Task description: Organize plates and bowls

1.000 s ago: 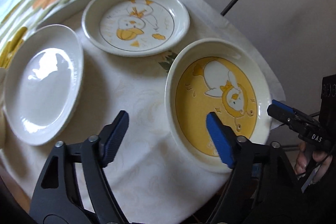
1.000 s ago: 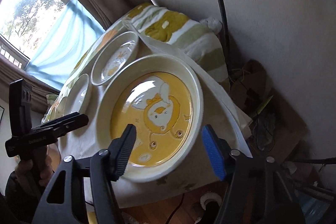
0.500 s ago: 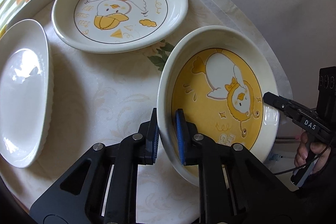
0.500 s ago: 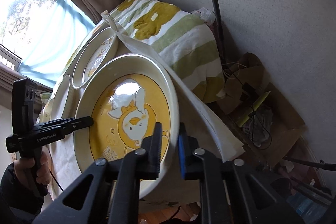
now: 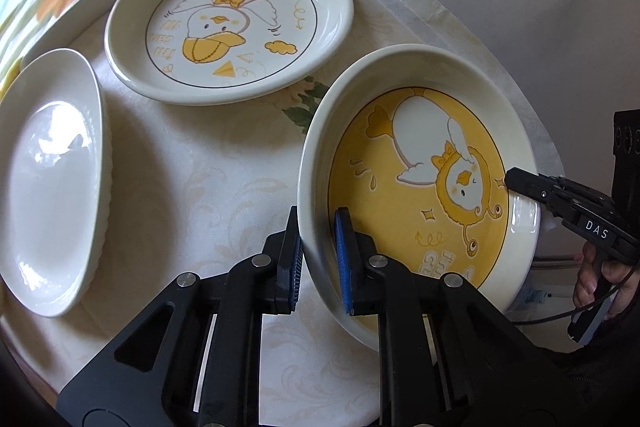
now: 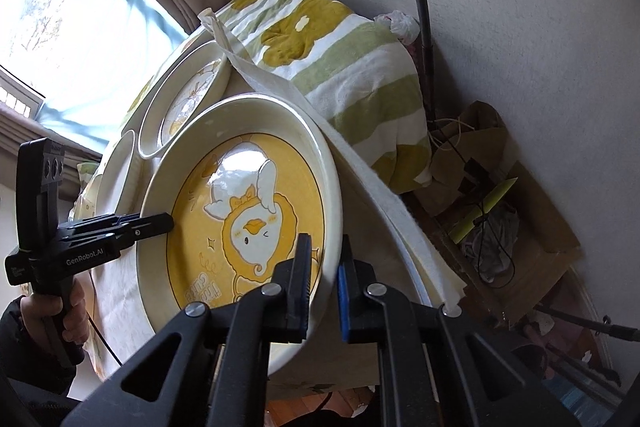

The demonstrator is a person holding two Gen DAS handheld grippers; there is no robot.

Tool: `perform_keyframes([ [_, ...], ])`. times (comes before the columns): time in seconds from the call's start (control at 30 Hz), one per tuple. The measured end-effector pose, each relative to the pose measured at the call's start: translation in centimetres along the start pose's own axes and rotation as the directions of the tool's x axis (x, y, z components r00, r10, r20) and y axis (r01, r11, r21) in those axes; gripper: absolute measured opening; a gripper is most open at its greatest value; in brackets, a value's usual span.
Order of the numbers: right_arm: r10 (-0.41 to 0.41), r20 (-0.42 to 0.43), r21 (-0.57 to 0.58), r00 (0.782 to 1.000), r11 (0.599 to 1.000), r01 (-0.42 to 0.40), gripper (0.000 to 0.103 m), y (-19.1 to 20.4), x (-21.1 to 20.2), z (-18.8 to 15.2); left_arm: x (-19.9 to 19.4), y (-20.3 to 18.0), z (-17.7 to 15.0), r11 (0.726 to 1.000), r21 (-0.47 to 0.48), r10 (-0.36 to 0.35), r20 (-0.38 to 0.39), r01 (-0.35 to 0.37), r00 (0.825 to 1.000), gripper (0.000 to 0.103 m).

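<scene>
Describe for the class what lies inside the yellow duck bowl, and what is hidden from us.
Inside the yellow duck bowl: only its painted duck, plus one finger each of the left gripper and right gripper, both clamping its rim. No food. Their pads hide small patches of wall.

Yellow duck bowl (image 5: 420,183): cream rim, tilted, at 3 o'clock on table. Duck plate (image 5: 230,15): flat, 12 o'clock, just beside bowl. Plain white plate (image 5: 48,179): 9 o'clock, apart.

Opposite close wrist views, shared yellow bowl (image 5: 420,187)
</scene>
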State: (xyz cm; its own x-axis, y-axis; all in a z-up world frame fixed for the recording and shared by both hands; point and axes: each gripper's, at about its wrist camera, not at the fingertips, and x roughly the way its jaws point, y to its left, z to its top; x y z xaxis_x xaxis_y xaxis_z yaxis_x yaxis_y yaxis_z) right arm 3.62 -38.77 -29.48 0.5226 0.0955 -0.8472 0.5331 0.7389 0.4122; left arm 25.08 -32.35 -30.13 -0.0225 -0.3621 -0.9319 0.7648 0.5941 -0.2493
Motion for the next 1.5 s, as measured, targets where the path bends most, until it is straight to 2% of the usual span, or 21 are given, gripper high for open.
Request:
perform_keyframes([
  [0.4,0.018,-0.002,-0.091,1.0,0.996,-0.018,0.011,1.8,-0.4,0.4,-2.9,1.2,-2.6,0.997,-0.073,0.01,0.072,-0.004,0.997,0.013],
  [0.6,0.062,-0.029,-0.18,0.998,0.981,-0.066,0.011,4.7,-0.9,1.2,-6.6,2.3,-5.2,0.987,-0.158,0.055,0.125,-0.035,0.991,0.013],
  [0.73,0.101,-0.061,-0.269,0.993,0.956,-0.114,0.011,7.8,-1.0,1.8,-9.4,3.4,-7.7,0.968,-0.242,0.107,0.152,-0.068,0.983,0.013],
  [0.83,0.129,-0.1,-0.344,0.987,0.926,-0.156,0.011,10.5,-0.5,1.9,-11.3,4.5,-10.7,0.942,-0.322,0.152,0.166,-0.092,0.974,0.013],
  [0.97,0.165,-0.167,-0.43,0.972,0.875,-0.222,0.011,14.7,0.9,1.2,-13.5,7.0,-15.1,0.894,-0.43,0.212,0.16,-0.125,0.964,0.013],
  [1.13,0.193,-0.257,-0.502,0.947,0.81,-0.302,0.011,19.6,3.3,-1.6,-15.2,10.6,-21.2,0.83,-0.537,0.26,0.131,-0.152,0.957,0.013],
  [1.4,0.155,-0.392,-0.577,0.907,0.727,-0.373,0.011,26.0,8.1,-6.5,-15.7,16.3,-28.8,0.726,-0.67,0.292,0.096,-0.155,0.952,0.013],
  [1.5,0.138,-0.417,-0.589,0.899,0.712,-0.382,0.011,27.8,9.6,-7.9,-15.3,18.3,-30.9,0.707,-0.69,0.293,0.087,-0.155,0.952,0.013],
])
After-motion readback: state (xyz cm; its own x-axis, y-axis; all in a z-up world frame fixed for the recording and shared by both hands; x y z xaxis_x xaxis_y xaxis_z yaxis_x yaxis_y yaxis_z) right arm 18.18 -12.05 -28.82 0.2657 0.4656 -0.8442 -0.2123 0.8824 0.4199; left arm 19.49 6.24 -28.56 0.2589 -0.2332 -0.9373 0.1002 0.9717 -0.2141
